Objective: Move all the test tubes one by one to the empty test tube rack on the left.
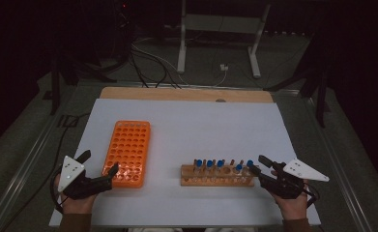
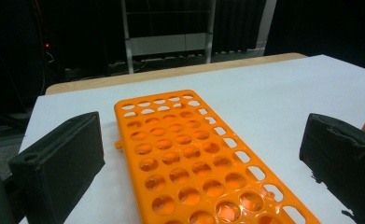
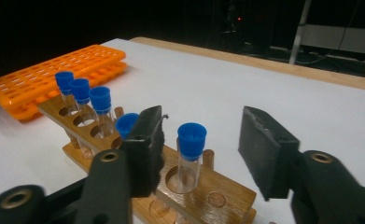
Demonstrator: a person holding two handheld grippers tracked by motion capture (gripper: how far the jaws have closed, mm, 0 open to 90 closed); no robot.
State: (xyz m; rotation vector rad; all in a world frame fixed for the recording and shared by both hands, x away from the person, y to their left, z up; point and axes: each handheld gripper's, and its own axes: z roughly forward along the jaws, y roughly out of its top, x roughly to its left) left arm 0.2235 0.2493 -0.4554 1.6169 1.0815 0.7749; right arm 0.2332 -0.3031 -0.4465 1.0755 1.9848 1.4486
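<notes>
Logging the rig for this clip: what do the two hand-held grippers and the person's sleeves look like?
Both the left gripper and the right gripper are black with two thick block-shaped jaws, each topped by a white triangular plate with small dots. A dark cable trails from each. The sleeves look brown.

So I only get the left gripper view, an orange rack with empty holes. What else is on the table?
Observer: A wooden rack holding five blue-capped tubes, to the right of the orange rack.
Operator: Is anything touching those?
Observer: The right gripper has the end tube between its open jaws, with the pads clear of it.
Operator: And who moves my gripper?
Observer: A person's hand holds the left gripper at the table's near left corner.
</notes>
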